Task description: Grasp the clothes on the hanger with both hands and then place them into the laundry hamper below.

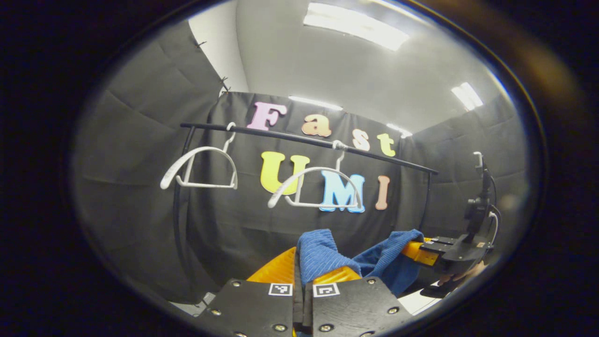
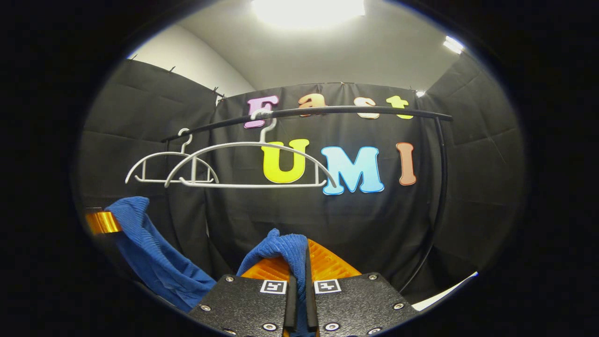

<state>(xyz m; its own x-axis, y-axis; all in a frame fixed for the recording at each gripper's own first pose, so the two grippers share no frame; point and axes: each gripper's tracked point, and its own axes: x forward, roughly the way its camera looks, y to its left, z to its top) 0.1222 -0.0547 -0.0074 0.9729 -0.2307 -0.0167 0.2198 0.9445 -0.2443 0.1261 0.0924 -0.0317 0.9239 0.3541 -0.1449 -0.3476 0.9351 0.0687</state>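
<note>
Both tools, left tool (image 1: 303,276) and right tool (image 2: 299,264), apparently clench the blue garment (image 1: 323,255) below bare hangers (image 2: 252,164).

Two hangers (image 2: 252,164) (image 2: 171,166) on the rail (image 2: 327,111) at 12 o'clock; garment (image 2: 285,250) slung below between left gripper (image 1: 309,274), at 9 o'clock, and right gripper (image 2: 299,264).

Each gripper (image 1: 306,274) (image 2: 299,262) has ribbed orange fingers (image 1: 276,269), black screw-studded plates and small square black-and-white markers (image 1: 280,289).
</note>
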